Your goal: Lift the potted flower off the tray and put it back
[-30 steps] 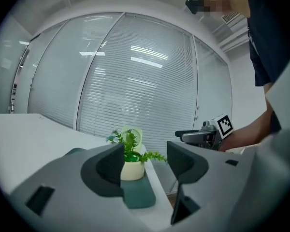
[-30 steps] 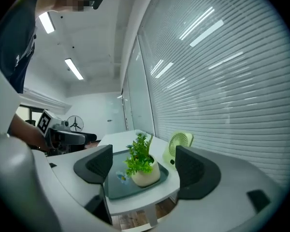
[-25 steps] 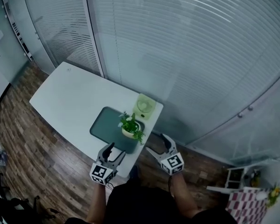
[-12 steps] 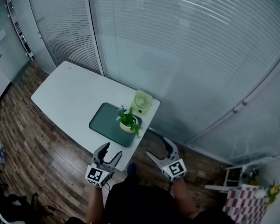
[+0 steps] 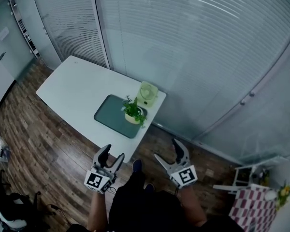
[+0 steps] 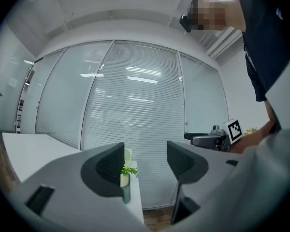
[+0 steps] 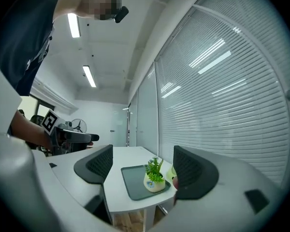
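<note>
Currently, with my left gripper [image 5: 112,154] and right gripper [image 5: 167,150] both empty, jaws apart, well short of the table [image 5: 72,86], the potted flower [image 5: 134,114] stands upright at the right end of the tray [image 5: 108,117], so I judge this pre-approach: next, step in and clamp its pot.

Bright, even, cool-toned office light. In the right gripper view two ceiling strip lights [image 7: 89,76] glow overhead, and pale streaks of glare cross the slatted glass wall [image 7: 222,86]. Shadows are soft and faint. The head view is slightly smeared throughout, and strong fisheye bending curves the wall and the white table [image 5: 77,88]. Both gripper views are circular with black corners. In the left gripper view the potted flower [image 6: 128,171] is tiny and seems a little blurred.
</note>
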